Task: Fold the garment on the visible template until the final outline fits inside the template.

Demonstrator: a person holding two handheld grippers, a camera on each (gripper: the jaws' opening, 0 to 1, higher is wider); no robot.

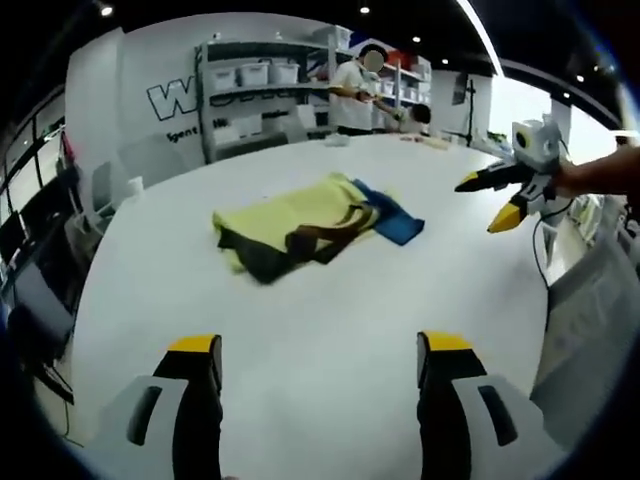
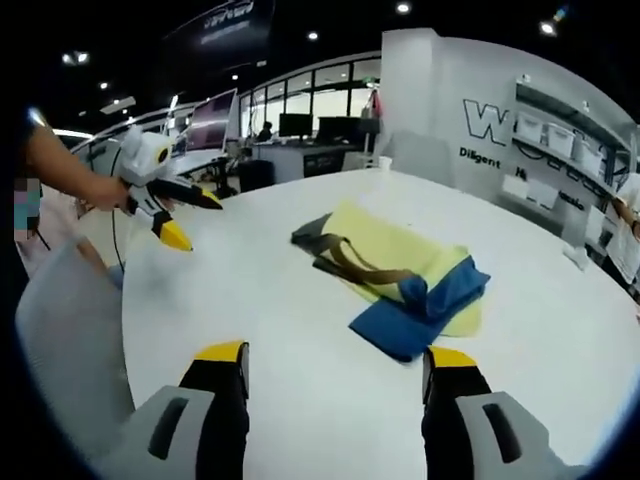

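A crumpled garment (image 1: 300, 215) lies mid-table: yellow cloth with dark grey and brown parts over it and a blue part (image 1: 392, 218) at its right end. In the right gripper view the same garment (image 2: 385, 255) has the blue part (image 2: 420, 310) nearest me. I cannot tell which layer is the template. My left gripper (image 1: 320, 345) is open over bare table, well short of the garment. My right gripper (image 2: 337, 355) is open too, just short of the blue part. Each appears in the other's view, the right gripper (image 1: 483, 205) and the left gripper (image 2: 195, 222), hand-held above the table edge, jaws apart.
The white round table (image 1: 330, 300) has its edge close on the left and right. A grey chair back (image 2: 60, 330) stands by the table. Shelves with bins (image 1: 255, 85) and a person (image 1: 352, 90) are at the far side. Desks with monitors (image 2: 300, 130) stand beyond.
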